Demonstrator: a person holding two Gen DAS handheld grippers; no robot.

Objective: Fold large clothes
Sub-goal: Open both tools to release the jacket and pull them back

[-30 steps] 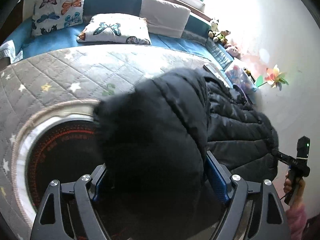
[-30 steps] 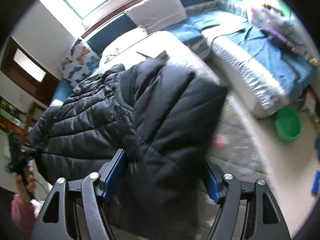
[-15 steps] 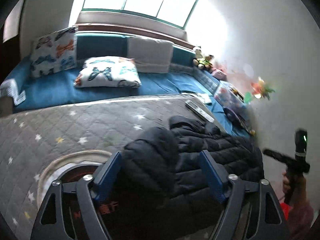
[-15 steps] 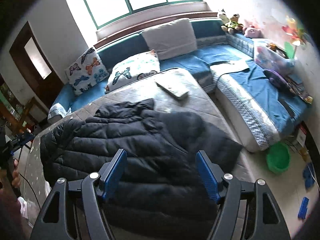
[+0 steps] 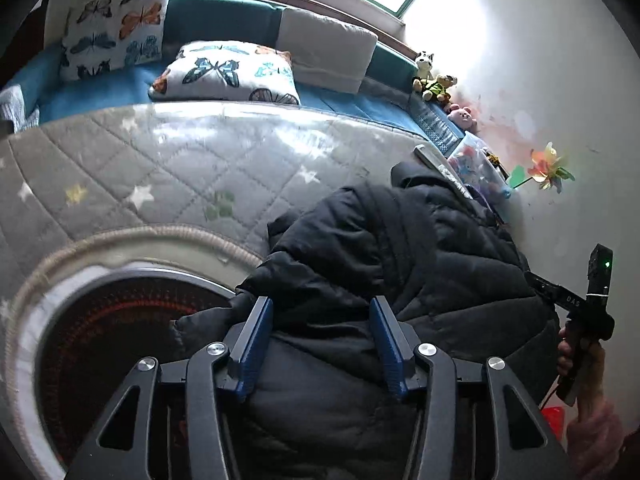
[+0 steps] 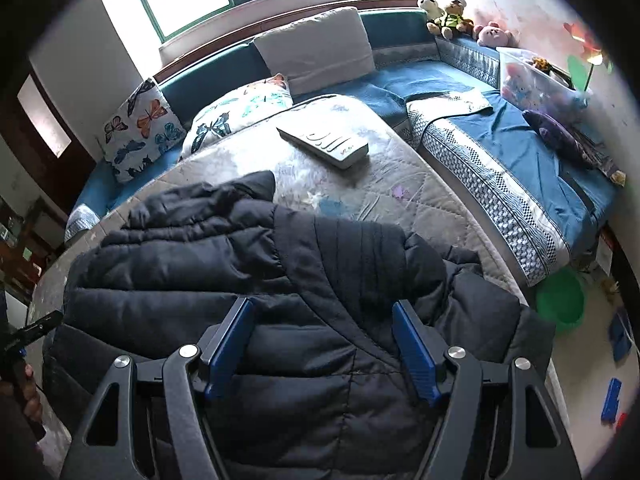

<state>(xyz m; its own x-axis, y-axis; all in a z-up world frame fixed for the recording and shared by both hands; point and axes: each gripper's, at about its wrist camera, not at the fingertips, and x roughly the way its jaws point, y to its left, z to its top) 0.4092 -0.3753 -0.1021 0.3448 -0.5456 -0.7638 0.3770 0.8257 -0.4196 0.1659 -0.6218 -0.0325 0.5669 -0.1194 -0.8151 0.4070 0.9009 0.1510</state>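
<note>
A black puffer jacket [image 5: 400,260] [image 6: 240,260] lies crumpled on the grey quilted bed [image 5: 160,168] [image 6: 400,184]. My left gripper [image 5: 320,308] is low over the jacket's near-left edge. Its blue pads straddle a fold of the fabric and the jaws are closing, but I see no firm pinch. My right gripper [image 6: 322,312] hangs open above the jacket's middle, its pads wide apart over the quilted cloth. In the left wrist view the right gripper [image 5: 588,300] shows at the far right in a hand. The left gripper [image 6: 36,328] peeks in at the left edge of the right wrist view.
A flat white box [image 6: 324,142] lies on the bed beyond the jacket. Butterfly pillows [image 5: 228,72] and a blue bench line the window. A round dark disc with red rings [image 5: 120,340] sits at the near left. A green basin [image 6: 560,300] stands on the floor.
A second ago both grippers held the jacket up close to the cameras; now it lies spread on the bed. The left gripper rose, came back down and narrowed its jaws. The right jaws kept their width.
</note>
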